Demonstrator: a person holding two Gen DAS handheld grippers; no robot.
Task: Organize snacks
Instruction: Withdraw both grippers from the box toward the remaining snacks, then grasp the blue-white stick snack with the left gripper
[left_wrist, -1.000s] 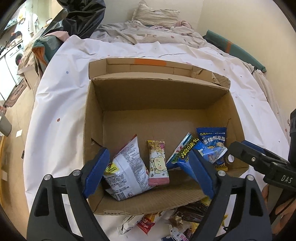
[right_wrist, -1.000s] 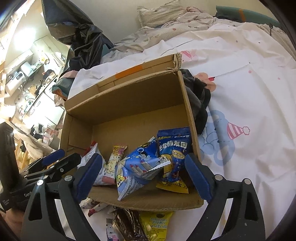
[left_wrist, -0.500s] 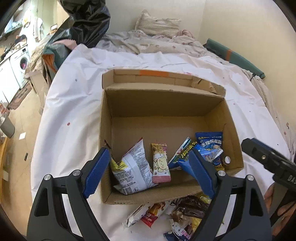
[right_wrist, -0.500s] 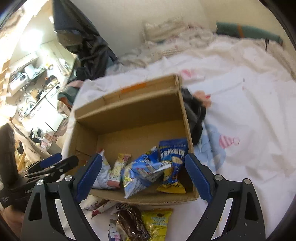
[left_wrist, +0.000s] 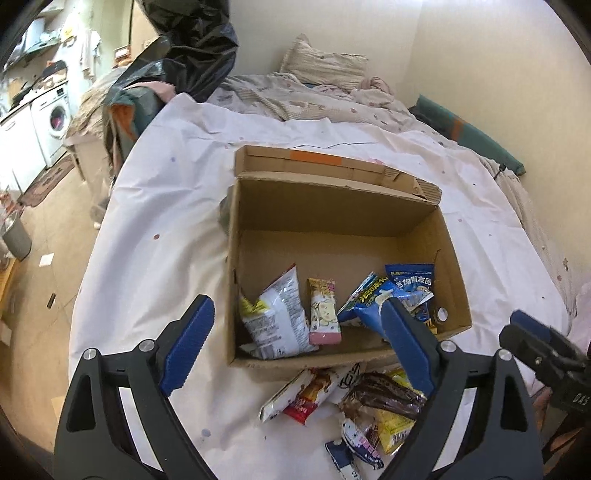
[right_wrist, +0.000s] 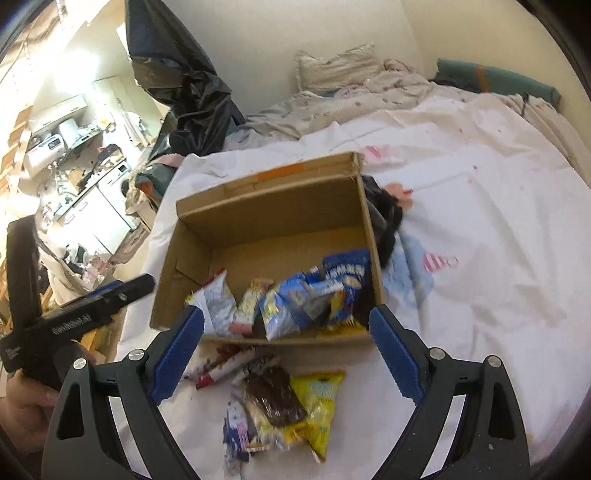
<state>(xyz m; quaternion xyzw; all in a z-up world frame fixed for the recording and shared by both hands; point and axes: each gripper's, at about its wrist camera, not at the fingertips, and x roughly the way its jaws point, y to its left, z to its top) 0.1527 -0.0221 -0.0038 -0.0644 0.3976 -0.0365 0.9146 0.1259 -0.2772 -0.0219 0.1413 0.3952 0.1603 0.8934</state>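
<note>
An open cardboard box (left_wrist: 332, 206) (right_wrist: 273, 206) stands on the white bed sheet. Inside lie a white chip bag (left_wrist: 271, 317), a pink-and-yellow snack bar (left_wrist: 323, 310) and blue packets (left_wrist: 391, 295) (right_wrist: 343, 277). A loose pile of snacks lies on the sheet in front of the box: a brown packet (left_wrist: 384, 395) (right_wrist: 273, 397), a yellow bag (right_wrist: 317, 398) and red-and-white wrappers (left_wrist: 303, 393) (right_wrist: 221, 365). My left gripper (left_wrist: 299, 343) is open and empty above the box's near wall. My right gripper (right_wrist: 286, 347) is open and empty above the pile.
A black garment (right_wrist: 384, 225) lies against the box's right side. Pillows and a rumpled blanket (left_wrist: 325, 92) lie at the head of the bed. A black plastic bag (left_wrist: 195, 40) hangs at the left. The bed's left edge drops to the floor (left_wrist: 33, 280).
Both grippers have pulled back and up from the box. The loose pile in front of the box has come into fuller view. Both stay open and empty.
</note>
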